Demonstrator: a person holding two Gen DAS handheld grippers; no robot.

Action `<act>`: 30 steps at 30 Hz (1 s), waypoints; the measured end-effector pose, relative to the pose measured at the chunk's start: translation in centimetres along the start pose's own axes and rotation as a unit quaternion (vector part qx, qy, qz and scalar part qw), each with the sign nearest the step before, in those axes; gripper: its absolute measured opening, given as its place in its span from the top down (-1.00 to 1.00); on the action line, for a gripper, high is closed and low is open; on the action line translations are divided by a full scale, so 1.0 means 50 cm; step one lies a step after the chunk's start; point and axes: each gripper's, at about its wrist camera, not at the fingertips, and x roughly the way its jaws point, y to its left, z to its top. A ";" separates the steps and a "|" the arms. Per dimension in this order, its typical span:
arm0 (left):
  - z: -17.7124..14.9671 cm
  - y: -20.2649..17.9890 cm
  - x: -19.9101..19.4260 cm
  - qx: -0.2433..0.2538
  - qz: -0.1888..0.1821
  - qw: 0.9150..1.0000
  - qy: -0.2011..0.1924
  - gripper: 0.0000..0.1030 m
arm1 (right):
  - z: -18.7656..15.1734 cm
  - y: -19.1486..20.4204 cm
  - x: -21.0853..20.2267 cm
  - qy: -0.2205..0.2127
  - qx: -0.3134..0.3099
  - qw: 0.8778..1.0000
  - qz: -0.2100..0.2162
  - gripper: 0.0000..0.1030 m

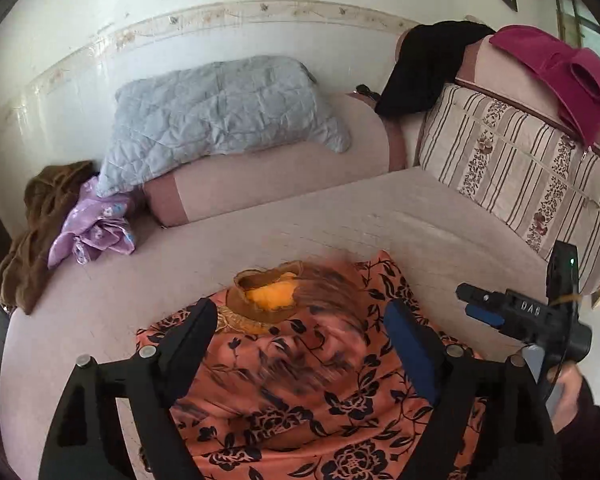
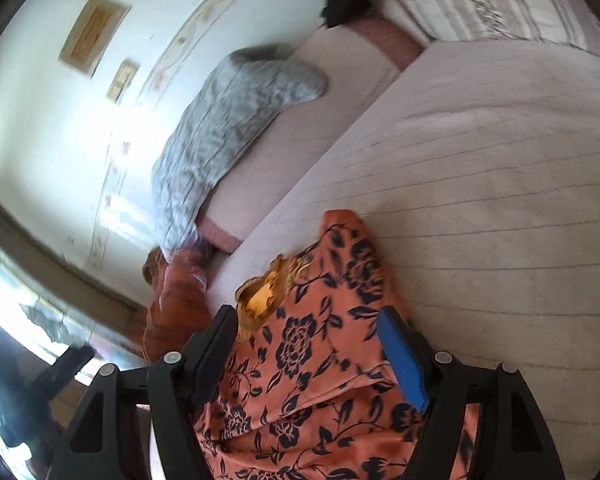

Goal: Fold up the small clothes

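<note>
Left wrist view is showing both tongs, left [image 1: 296, 344] and right [image 2: 306, 354], hovering released over the orange floral-print cloth garment [image 1: 300, 380] lying on the pale bed [image 1: 440, 216], where a careless pinch risks bunching it.

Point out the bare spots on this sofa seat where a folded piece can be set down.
Free: the pale seat between the orange floral garment and the pink bolster, and the stretch toward the striped floral cushion. Crowded: the left end, with the crumpled purple cloth and brown blanket.
</note>
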 end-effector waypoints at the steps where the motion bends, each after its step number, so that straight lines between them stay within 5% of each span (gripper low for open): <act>1: -0.011 0.019 0.005 -0.013 0.009 1.000 0.004 -0.67 | 0.003 -0.005 0.000 0.002 0.007 1.000 0.001 -0.47; 5: -0.076 0.123 0.042 -0.099 0.068 0.992 0.037 -0.67 | -0.005 0.006 0.028 0.026 -0.007 1.000 -0.006 -0.47; 11: -0.225 0.275 0.113 -0.180 0.194 0.961 0.078 -0.67 | -0.029 0.040 0.080 0.056 -0.058 0.996 -0.024 -0.47; 15: -0.270 0.334 0.153 -0.224 0.223 0.945 0.084 -0.67 | -0.052 0.084 0.111 0.072 -0.119 0.989 -0.054 -0.47; 20: -0.305 0.344 0.218 -0.220 0.233 0.939 0.126 -0.67 | -0.071 0.173 0.184 0.104 -0.231 0.960 -0.123 -0.47; 25: -0.309 0.352 0.236 -0.218 0.223 0.940 0.137 -0.69 | -0.081 0.222 0.308 0.128 -0.257 0.936 -0.204 -0.47; 29: -0.313 0.355 0.235 -0.220 0.216 0.942 0.136 -0.70 | -0.108 0.232 0.408 0.150 -0.286 0.898 -0.297 -0.40; 30: -0.313 0.357 0.236 -0.220 0.215 0.942 0.136 -0.70 | -0.112 0.226 0.422 0.156 -0.292 0.888 -0.319 -0.20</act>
